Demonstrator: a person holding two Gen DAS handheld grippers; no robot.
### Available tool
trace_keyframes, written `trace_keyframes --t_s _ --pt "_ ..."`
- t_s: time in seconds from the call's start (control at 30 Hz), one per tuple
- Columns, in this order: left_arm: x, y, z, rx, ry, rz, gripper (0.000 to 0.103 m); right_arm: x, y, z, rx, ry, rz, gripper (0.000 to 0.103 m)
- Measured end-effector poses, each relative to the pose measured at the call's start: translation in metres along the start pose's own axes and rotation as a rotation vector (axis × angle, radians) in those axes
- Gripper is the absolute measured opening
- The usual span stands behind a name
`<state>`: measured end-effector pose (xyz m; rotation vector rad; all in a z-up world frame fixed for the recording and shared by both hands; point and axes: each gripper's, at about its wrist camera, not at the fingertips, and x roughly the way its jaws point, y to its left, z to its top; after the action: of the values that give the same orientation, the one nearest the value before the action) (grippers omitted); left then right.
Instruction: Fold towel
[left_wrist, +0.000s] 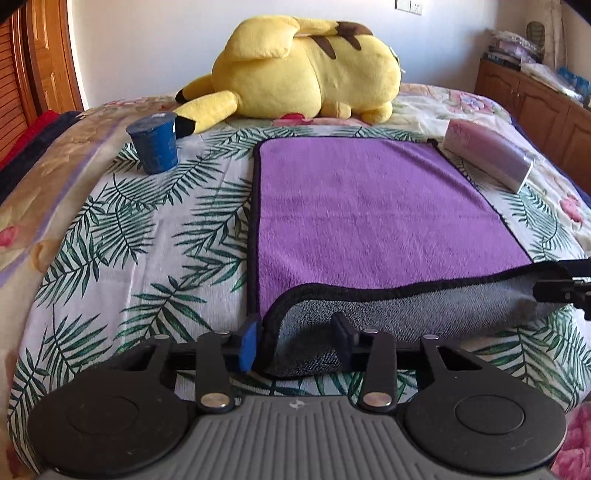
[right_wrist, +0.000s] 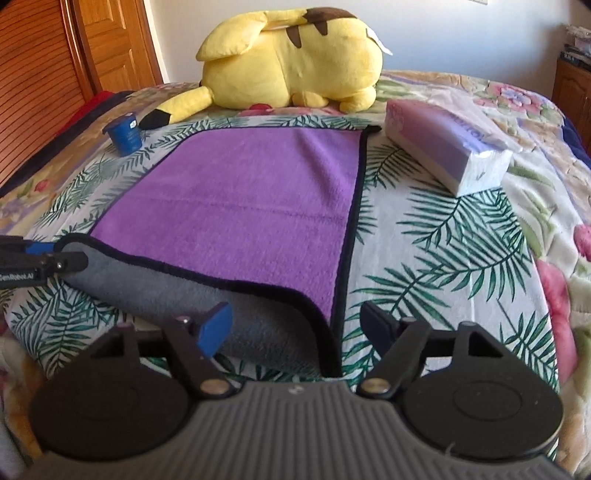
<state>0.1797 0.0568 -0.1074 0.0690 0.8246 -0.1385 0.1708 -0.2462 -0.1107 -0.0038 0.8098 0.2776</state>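
A purple towel (left_wrist: 369, 206) with a black hem and grey underside lies flat on the leaf-print bed sheet; it also shows in the right wrist view (right_wrist: 243, 199). Its near edge is curled over, grey side up (left_wrist: 406, 310). My left gripper (left_wrist: 295, 341) is open, its fingers on either side of the near left corner of the towel. My right gripper (right_wrist: 295, 328) is open wide around the near right corner (right_wrist: 280, 332). Each gripper shows at the edge of the other view.
A blue cup (left_wrist: 155, 144) stands left of the towel. A purple tissue pack (right_wrist: 447, 147) lies to its right. A yellow plush toy (left_wrist: 306, 70) lies beyond the far edge. A wooden cabinet (left_wrist: 535, 107) stands at the right.
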Motion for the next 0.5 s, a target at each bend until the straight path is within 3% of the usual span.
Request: trace_keyframes --t_s 0.17,0.33,0.5 --pt "0.0016 0.0000 -0.0023 0.003 0.008 0.003 0.042 0.0006 -0.0006 0.0003 0.010 0.012 0.013 0.069" --pt "0.0006 -0.0015 -0.0033 0.006 0.004 0.002 0.039 0.0018 -0.0003 0.0001 0.007 0.026 0.023 0.054" --pt "-0.0019 -0.0032 -0.0023 0.008 -0.003 -0.002 0.018 0.0043 -0.0011 -0.0003 0.002 0.039 0.004 0.039"
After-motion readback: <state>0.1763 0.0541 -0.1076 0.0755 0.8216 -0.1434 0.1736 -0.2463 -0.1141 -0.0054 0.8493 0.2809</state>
